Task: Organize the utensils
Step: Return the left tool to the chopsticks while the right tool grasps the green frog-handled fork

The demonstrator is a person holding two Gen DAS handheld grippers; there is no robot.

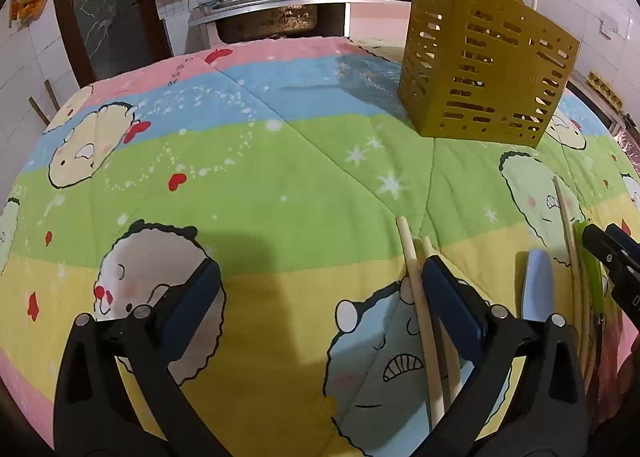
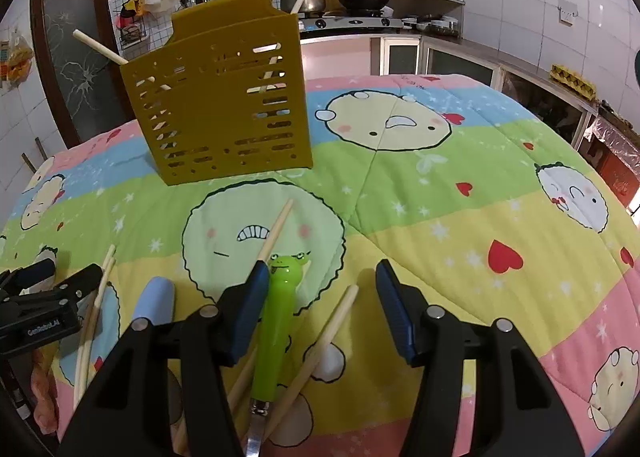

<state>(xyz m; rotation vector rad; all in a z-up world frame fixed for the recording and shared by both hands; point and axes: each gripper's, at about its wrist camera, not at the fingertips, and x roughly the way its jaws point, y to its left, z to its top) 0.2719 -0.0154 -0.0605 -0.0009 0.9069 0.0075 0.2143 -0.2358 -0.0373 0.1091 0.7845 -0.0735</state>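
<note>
Frog-handled utensil (image 2: 280, 321) lies between the wide-open, empty right gripper (image 2: 320, 297) fingers, long axis near-to-far, hugging the left finger; yellow slotted holder (image 2: 224, 105) stands far-left. Left gripper (image 1: 320, 297) open, empty.

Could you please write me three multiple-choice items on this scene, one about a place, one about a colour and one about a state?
1. Where does the slotted mustard-yellow plastic utensil holder stand?
A. upright on the quilt
B. in the sink
C. on the stove

2. What colour is the frog-headed utensil handle lying on the cartoon-print quilt?
A. red
B. bright green
C. white

3. How do the right tongs stand?
A. shut on a chopstick
B. shut on the frog handle
C. open, gripping nothing

Answers:
1. A, its base rests on the quilt, with wooden chopsticks sticking out of the top.
2. B, the handle is bright green in the right wrist view.
3. C, the blue pads are wide apart, with the handle lying just inside the left pad, not clamped.
</note>
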